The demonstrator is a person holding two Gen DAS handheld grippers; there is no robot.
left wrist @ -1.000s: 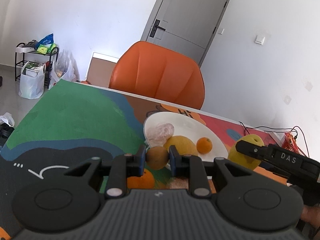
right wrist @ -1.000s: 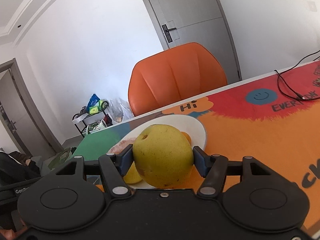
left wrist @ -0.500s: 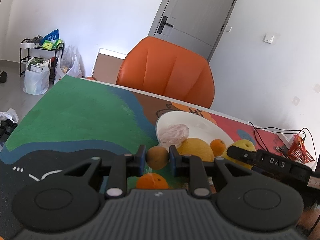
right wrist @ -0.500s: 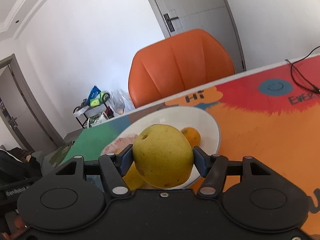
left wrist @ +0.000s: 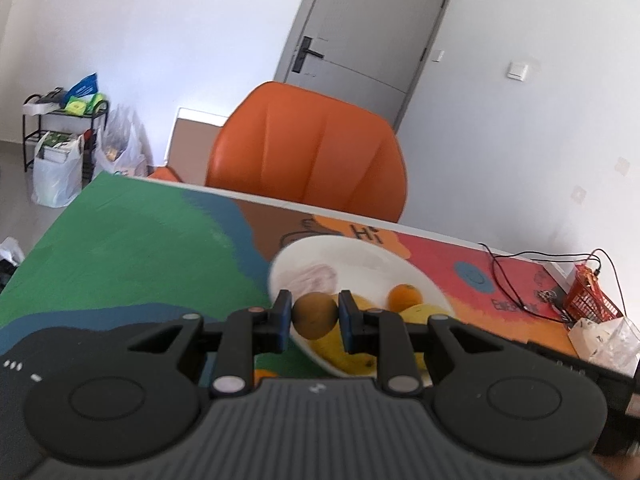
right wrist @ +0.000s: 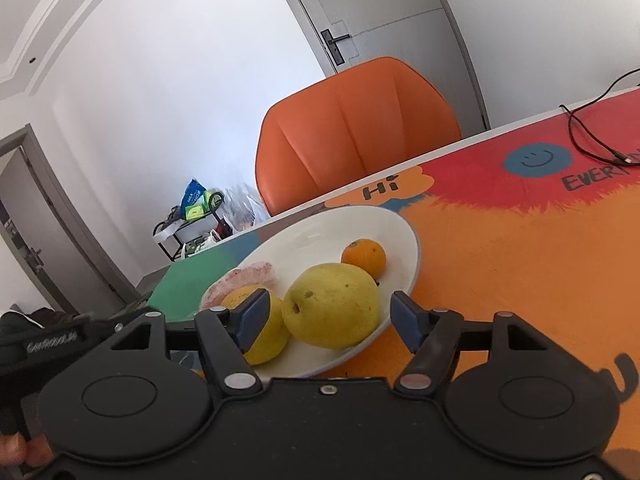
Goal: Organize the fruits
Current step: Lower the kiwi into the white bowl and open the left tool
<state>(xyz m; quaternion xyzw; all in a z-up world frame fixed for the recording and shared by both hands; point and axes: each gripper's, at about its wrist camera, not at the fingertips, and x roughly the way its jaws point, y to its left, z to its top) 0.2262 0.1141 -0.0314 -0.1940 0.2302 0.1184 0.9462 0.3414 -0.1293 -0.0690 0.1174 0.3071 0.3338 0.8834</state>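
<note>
A white plate [right wrist: 396, 224] sits on the colourful table mat and holds a small orange [right wrist: 363, 257], a yellow lemon [right wrist: 264, 338], a pink wrapped item [right wrist: 244, 280] and a yellow-green pear [right wrist: 332, 306]. My right gripper [right wrist: 327, 322] is open, its jaws apart on either side of the pear, which rests on the plate. My left gripper [left wrist: 314, 322] is shut on a brown kiwi [left wrist: 315, 315] and holds it over the plate's [left wrist: 348, 248] near left rim. The orange [left wrist: 405, 297] and the lemon [left wrist: 340, 350] also show in the left wrist view.
An orange chair [left wrist: 312, 160] stands behind the table's far edge. A black cable [left wrist: 516, 276] and a red basket [left wrist: 592, 296] lie at the right end. Another orange fruit [left wrist: 264, 374] lies on the mat under my left gripper. A shelf with bags [left wrist: 60, 136] stands on the floor at left.
My right gripper opened and let go of the pear, which now lies on the plate. My left gripper moved with the kiwi towards the plate's rim.
</note>
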